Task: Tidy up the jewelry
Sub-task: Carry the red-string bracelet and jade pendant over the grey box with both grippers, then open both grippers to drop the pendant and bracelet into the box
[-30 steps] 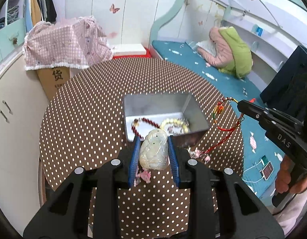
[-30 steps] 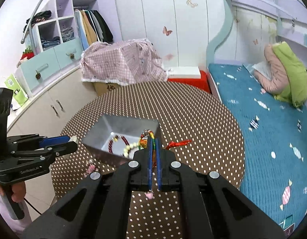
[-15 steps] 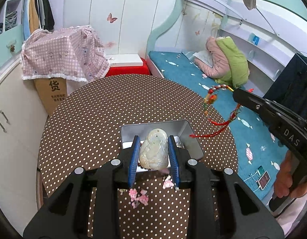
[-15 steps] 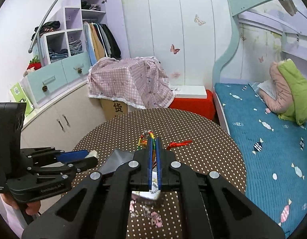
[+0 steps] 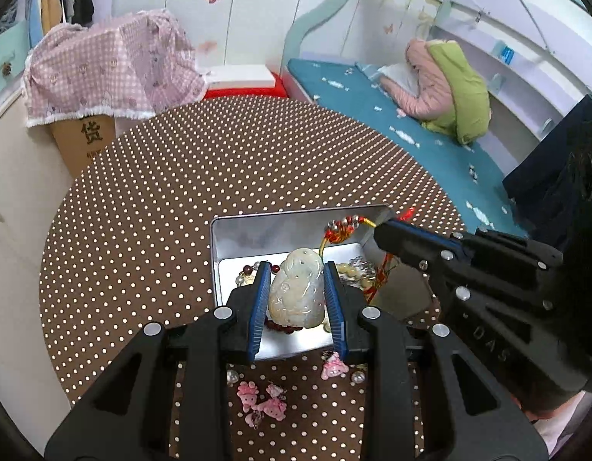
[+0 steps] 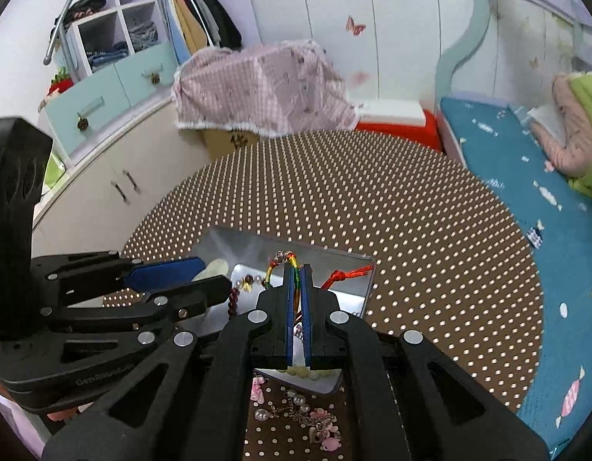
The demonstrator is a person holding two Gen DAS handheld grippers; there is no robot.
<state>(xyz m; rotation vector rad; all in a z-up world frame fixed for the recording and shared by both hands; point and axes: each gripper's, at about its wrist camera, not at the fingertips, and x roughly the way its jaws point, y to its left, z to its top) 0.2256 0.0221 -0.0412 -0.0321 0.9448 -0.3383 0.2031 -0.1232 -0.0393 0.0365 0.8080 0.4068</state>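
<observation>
Behind the pendant (image 5: 296, 292), half-hidden beads (image 5: 286, 324)

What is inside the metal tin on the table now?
The metal tin already holds a dark red bead bracelet and pale cream beads. The jade pendant in the left gripper hides the middle of the tin's floor.
</observation>
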